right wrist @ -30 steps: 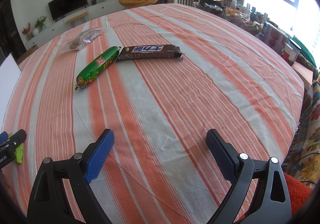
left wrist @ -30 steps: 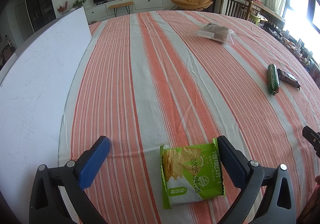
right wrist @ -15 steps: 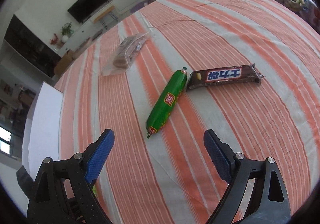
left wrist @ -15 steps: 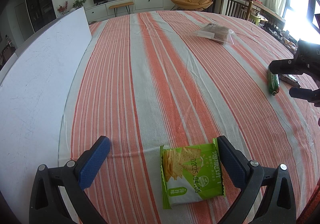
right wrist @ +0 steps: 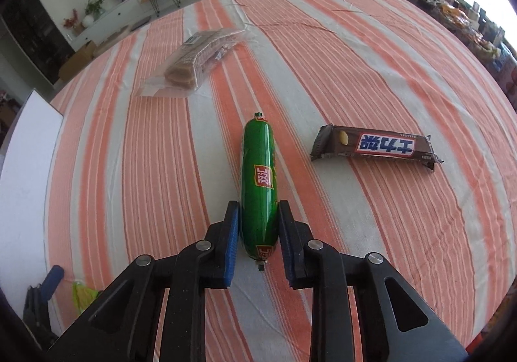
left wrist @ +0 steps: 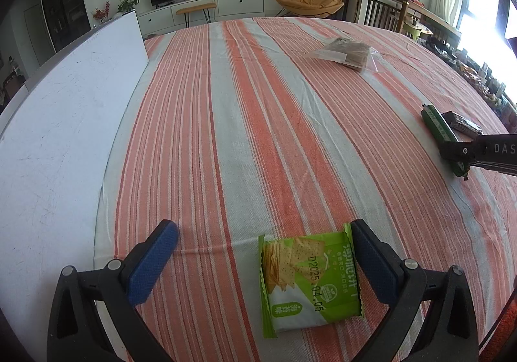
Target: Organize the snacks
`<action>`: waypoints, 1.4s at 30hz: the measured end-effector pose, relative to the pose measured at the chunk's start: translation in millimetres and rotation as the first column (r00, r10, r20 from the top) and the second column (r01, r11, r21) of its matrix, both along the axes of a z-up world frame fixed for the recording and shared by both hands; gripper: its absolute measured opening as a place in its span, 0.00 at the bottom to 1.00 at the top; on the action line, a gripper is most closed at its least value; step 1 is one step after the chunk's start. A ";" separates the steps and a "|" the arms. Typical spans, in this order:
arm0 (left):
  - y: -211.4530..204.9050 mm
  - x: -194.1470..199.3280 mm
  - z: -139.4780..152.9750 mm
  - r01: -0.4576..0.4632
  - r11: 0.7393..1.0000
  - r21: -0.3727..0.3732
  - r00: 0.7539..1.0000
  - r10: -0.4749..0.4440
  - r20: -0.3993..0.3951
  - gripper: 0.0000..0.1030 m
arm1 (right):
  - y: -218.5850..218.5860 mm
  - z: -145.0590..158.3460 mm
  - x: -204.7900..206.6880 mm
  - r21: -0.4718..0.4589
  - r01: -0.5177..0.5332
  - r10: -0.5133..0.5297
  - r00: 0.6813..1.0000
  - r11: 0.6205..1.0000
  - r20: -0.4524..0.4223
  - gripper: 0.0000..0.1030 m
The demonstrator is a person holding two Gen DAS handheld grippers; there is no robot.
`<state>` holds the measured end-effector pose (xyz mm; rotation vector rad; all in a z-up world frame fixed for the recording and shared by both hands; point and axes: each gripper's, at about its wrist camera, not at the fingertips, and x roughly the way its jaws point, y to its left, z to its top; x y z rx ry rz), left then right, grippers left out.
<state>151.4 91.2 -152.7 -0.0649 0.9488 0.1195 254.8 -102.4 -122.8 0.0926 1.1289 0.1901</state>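
Right wrist view shows a big counter (right wrist: 371,48) under an orange and white striped cloth. At its left edge lies a flat white board (left wrist: 58,136). A clear bag (right wrist: 194,61) far back on the cloth holds a stack of brown cookies. Closer in, the brown candy bar (right wrist: 376,147) lies flat to the right, near the green sausage (right wrist: 260,181) but apart from it. The right tool (right wrist: 258,232) reaches forward low over the cloth, and its two blue pads are pressed against the near end of the sausage, one on each side. The sausage points away from the camera and lies on the cloth. The left tool (left wrist: 265,262) sits low with its fingers spread wide apart. The green cracker pack (left wrist: 310,278) lies flat between them, close to the right finger. From the left view, the right tool hides part of the sausage.
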 end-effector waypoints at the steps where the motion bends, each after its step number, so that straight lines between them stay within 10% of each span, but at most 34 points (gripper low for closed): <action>1: 0.0 -0.1 0.0 0.000 1.000 0.000 1.000 0.000 0.000 1.00 | -2.5 0.1 -8.6 -0.003 -0.019 0.019 1.000 1.000 0.005 0.23; 12: 1.3 -2.1 1.5 0.038 0.999 -0.014 0.999 -0.038 -0.022 1.00 | -41.4 -7.1 -115.0 0.085 -0.109 0.095 0.984 0.990 0.153 0.24; 18: 24.2 -35.0 21.8 0.073 0.978 -0.195 0.997 -0.074 0.002 1.00 | -71.8 -11.8 -108.9 0.278 -0.045 0.014 0.993 0.960 0.114 0.27; 26: -11.3 -26.8 15.3 0.167 0.985 0.041 0.985 -0.165 -0.053 1.00 | -79.6 -11.4 -105.8 0.382 -0.034 0.004 0.997 0.924 0.078 0.51; 30: -19.4 -20.7 7.8 0.125 0.992 0.026 0.988 -0.122 -0.095 0.99 | -76.2 -5.7 -106.3 0.312 -0.025 0.007 0.998 0.950 0.057 0.54; 34: -15.6 -27.6 16.7 0.095 0.995 -0.004 0.994 -0.095 -0.047 0.49 | -60.9 11.3 -99.9 0.183 -0.091 0.085 0.996 0.979 0.038 0.54; 42: -0.2 -47.2 26.1 0.058 0.986 -0.157 0.998 -0.062 -0.020 0.49 | -18.2 16.3 -57.1 -0.017 -0.209 0.205 0.969 0.978 -0.137 0.58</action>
